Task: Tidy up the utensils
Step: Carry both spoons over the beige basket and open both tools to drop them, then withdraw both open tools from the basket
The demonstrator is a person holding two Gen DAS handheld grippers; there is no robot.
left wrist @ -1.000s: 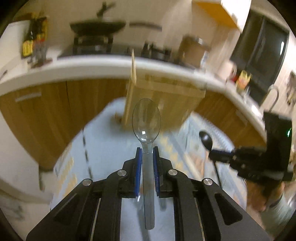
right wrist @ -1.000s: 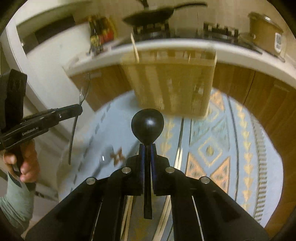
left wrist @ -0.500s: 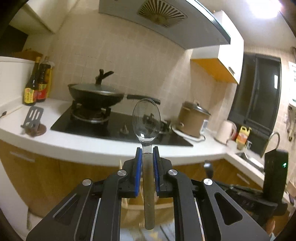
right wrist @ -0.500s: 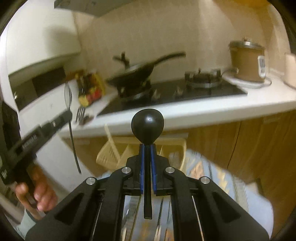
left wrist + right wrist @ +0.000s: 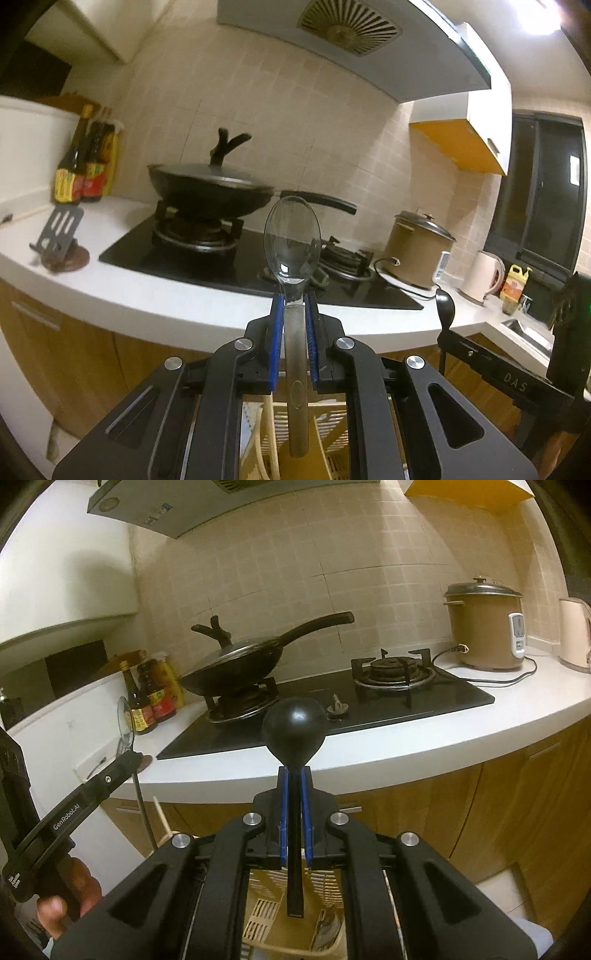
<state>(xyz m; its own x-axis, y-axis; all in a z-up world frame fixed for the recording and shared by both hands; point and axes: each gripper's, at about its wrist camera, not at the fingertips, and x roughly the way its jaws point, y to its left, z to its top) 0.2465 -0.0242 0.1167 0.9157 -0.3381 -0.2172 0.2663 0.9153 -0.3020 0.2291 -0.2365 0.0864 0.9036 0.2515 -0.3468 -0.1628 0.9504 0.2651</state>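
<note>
My left gripper (image 5: 291, 299) is shut on a metal spoon (image 5: 291, 240), bowl up, handle hanging between the fingers. My right gripper (image 5: 294, 773) is shut on a black spoon (image 5: 294, 733), bowl up. Both are raised at counter height facing the stove. The right gripper with the black spoon (image 5: 445, 306) shows at the right of the left wrist view. The left gripper (image 5: 127, 762) with the metal spoon (image 5: 125, 716) shows at the left of the right wrist view. A pale slatted utensil basket (image 5: 266, 915) sits below both grippers and also shows in the left wrist view (image 5: 332, 432).
A white counter (image 5: 147, 302) holds a black hob (image 5: 332, 701) with a lidded wok (image 5: 210, 188), sauce bottles (image 5: 85, 162), a rice cooker (image 5: 484, 624), a kettle (image 5: 487, 275) and a slotted turner on a rest (image 5: 61, 236). Wooden cabinet fronts (image 5: 480, 805) are below.
Both grippers have tilted up from facing the floor rug and basket to facing the counter and stove, each still holding its spoon. The basket is now low in both views.
</note>
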